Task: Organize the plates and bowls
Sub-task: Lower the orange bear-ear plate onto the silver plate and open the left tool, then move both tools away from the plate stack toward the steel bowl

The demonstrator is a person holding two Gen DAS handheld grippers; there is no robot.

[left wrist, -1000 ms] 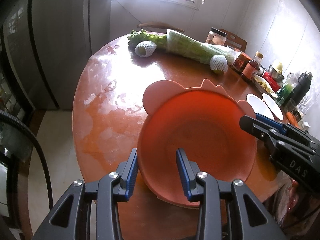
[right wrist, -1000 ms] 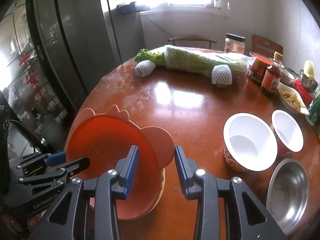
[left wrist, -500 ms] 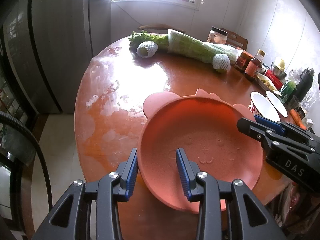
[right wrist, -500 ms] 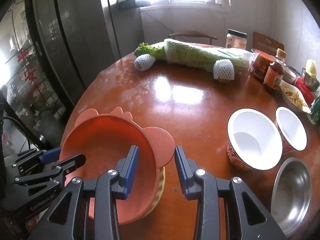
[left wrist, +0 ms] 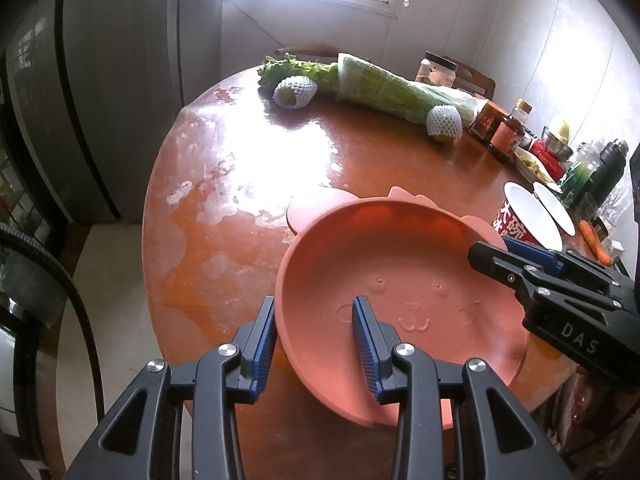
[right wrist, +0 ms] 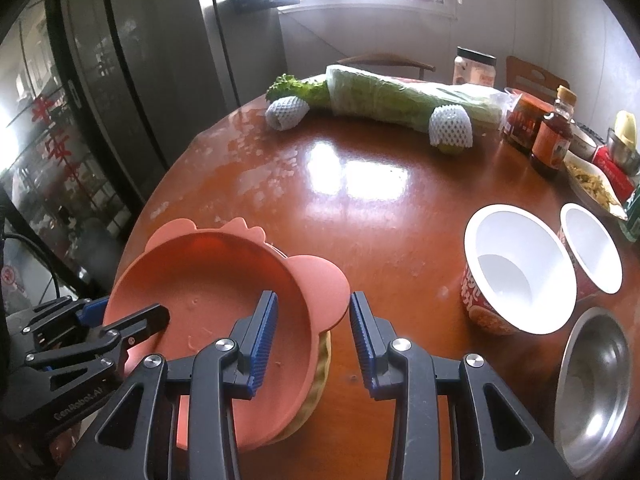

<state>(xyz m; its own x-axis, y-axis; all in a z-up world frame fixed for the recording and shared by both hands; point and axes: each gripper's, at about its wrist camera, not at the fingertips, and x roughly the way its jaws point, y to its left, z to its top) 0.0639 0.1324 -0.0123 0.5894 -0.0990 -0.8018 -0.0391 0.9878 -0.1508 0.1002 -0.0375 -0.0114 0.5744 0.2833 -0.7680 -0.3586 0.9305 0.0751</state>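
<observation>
A salmon-pink plate with ears (left wrist: 400,272) (right wrist: 208,280) lies nearly flat at the near edge of the round wooden table (right wrist: 360,208). It sits over a yellow-green dish (right wrist: 323,364) that only peeks out beneath it. My left gripper (left wrist: 313,304) (right wrist: 128,308) is shut on the plate's left rim, one finger inside and one outside. My right gripper (right wrist: 313,296) (left wrist: 492,246) is shut on the right rim at an ear. Two white paper bowls (right wrist: 516,272) (right wrist: 592,252) and a steel bowl (right wrist: 596,380) stand to the right.
A wrapped cabbage (right wrist: 400,96) and two netted fruits (right wrist: 450,124) lie across the far side. Sauce bottles (right wrist: 554,136), jars and a food dish crowd the right rim. A dark fridge (right wrist: 120,80) stands left of the table, with floor below the table's left edge.
The pink plate has tipped from steeply upright down to almost flat, its far edge dropping. Both grippers have kept their places on its rim.
</observation>
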